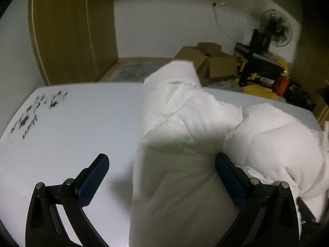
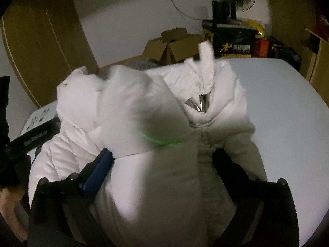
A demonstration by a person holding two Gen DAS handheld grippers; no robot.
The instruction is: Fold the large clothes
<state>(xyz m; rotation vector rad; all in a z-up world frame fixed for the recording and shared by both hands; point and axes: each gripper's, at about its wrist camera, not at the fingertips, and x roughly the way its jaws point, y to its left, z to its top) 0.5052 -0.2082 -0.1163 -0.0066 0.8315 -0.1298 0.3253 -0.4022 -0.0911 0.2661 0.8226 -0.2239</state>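
The room is dim, with a wooden wardrobe, open cardboard boxes on the floor and a standing fan against the far wall. A white desk carries the work; black markings sit on its far left corner.

The task item is a white puffer jacket, lying on the desk with its collar away from the operator and its metal zipper pulls visible at the neck. One sleeve lies folded over the jacket's front, across the body.

The right gripper stands over the jacket's middle with its jaws wide, straddling the folded sleeve; the pads do not press on the fabric. The left gripper is also spread wide, at the jacket's left edge, with a fold of the jacket between its jaws and nothing clamped. In the right wrist view, a black tool body at the left is probably the left gripper, though blur prevents certainty.

Step in hand, as judged: the sleeve fold-in is done and released. The other sleeve's position cannot be determined from these views.

Next move, as judged: locate the remaining free sleeve or the hem, close both jaws on an outer edge and carry it over the body. Padded fabric tends to spring back, so press the fold flat before releasing.
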